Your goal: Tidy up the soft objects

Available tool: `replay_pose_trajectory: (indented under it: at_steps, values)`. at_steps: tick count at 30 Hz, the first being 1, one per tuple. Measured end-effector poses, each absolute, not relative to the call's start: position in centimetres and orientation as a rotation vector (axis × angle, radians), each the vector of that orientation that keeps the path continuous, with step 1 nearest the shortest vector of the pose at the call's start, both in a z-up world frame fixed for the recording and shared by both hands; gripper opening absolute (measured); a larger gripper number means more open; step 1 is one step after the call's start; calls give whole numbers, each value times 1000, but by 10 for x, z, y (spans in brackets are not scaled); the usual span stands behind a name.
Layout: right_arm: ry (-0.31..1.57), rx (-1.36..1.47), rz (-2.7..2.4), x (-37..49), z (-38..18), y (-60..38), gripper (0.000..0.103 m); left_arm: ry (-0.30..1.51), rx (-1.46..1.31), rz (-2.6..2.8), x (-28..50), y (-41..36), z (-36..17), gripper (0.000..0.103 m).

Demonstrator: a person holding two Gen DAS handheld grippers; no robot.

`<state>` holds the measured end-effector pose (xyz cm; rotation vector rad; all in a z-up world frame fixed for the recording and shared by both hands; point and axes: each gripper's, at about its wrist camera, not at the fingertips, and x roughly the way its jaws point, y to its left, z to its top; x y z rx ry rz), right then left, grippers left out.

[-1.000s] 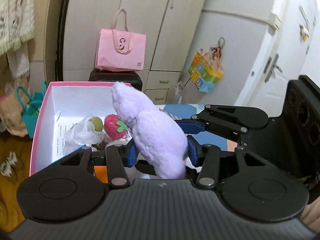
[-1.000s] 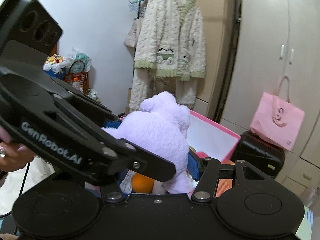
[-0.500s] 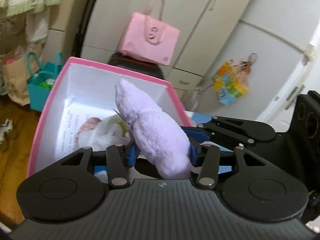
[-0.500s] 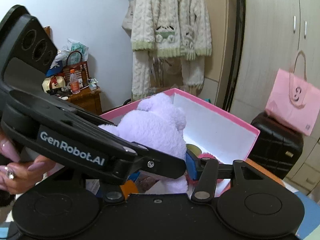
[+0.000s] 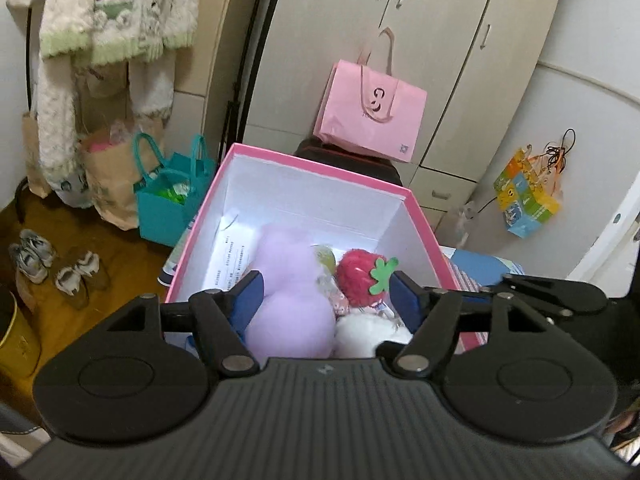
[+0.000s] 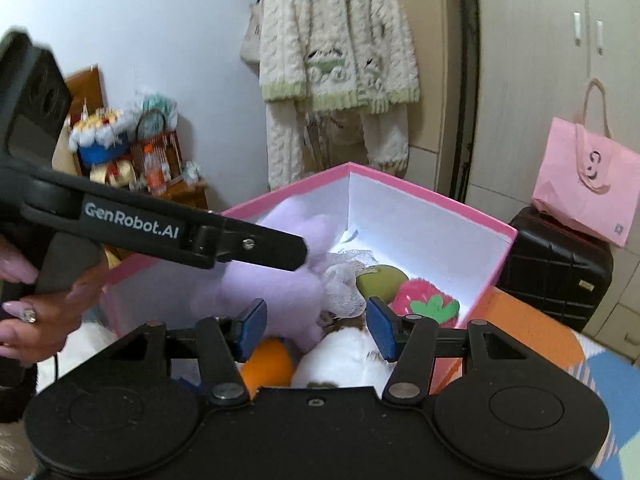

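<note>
Two grippers hang over the pink box at frame centre. My left gripper has just been opening, jaws spread around the purple plush; my right gripper stands apart, empty. I lift straight clear, avoiding snags.

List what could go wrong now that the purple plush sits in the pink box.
1. The left claw has just been opening, but the purple plush lies against one finger; withdrawing might drag it.
2. The strawberry plush sits between the pads and could be snagged.
3. The pink box looks crowded; toys may spill.
</note>
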<state>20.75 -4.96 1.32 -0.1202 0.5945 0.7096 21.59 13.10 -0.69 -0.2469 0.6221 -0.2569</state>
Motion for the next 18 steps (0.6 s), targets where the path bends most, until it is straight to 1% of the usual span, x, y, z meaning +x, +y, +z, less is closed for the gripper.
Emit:
replay_pose_trajectory:
  at_steps: [7, 10, 13, 18]
  values:
    - [541, -66, 608, 170, 13, -71, 60, 614, -217, -236, 190, 123, -1, 81]
    - [510, -55, 576, 155, 18, -80, 61, 594, -190, -223, 175, 117, 3, 83]
    - [474, -28, 539, 139, 22, -93, 64, 576, -149, -232, 159, 109, 9, 83]
    - [468, 45, 442, 118, 20, -124, 65, 590, -114, -220, 140, 95, 12, 83]
